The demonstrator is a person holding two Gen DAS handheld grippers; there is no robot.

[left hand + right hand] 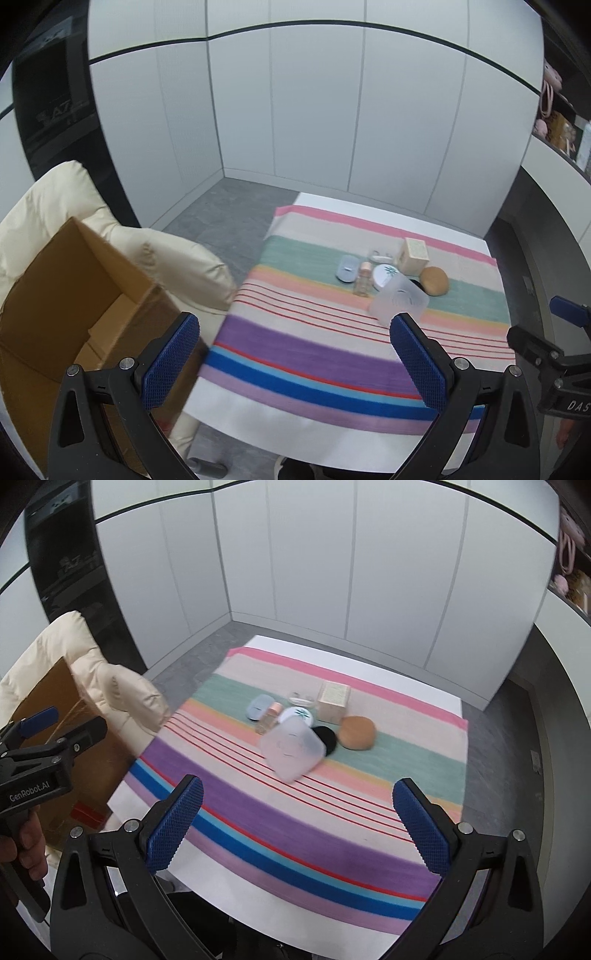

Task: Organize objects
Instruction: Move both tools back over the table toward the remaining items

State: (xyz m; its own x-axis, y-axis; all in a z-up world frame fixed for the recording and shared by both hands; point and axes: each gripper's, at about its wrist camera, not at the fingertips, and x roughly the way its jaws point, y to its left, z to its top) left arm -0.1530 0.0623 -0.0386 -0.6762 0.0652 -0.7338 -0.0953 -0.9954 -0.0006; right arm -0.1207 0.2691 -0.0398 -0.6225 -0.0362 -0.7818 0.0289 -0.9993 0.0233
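We see a white tabletop (pixel 424 698) covered by a striped multicoloured cloth (pixel 258 812), with an open brown cardboard box (pixel 74 295) beside its left edge, resting against a cream padded chair (pixel 44 206). Both grippers hover above the near edge, holding nothing: our left gripper (pixel 295 365) has its blue-padded jaws spread wide, and our right gripper (pixel 297 827) is spread just as wide. In the right wrist view a hand (pixel 22 853) holds the left gripper's handle.

The things to organise sit clustered on the green and peach stripes, well apart from both grippers. Nearest us is a frosted translucent plastic square container (pixel 291 747), tipped on its side with one corner pointing toward us. Behind it to the right stands a pale wooden cube box (pixel 333 701), upright, and just beside that a round tan puff (pixel 357 733). A black round pad (pixel 327 738) lies between container and puff. A white round compact with a green leaf print (pixel 298 715) touches the container's far edge. A grey-blue oval case (pixel 258 706) lies at the left, long axis running away from us, and a small clear bottle with a rose-gold cap (pixel 269 718) lies beside it, cap pointing away
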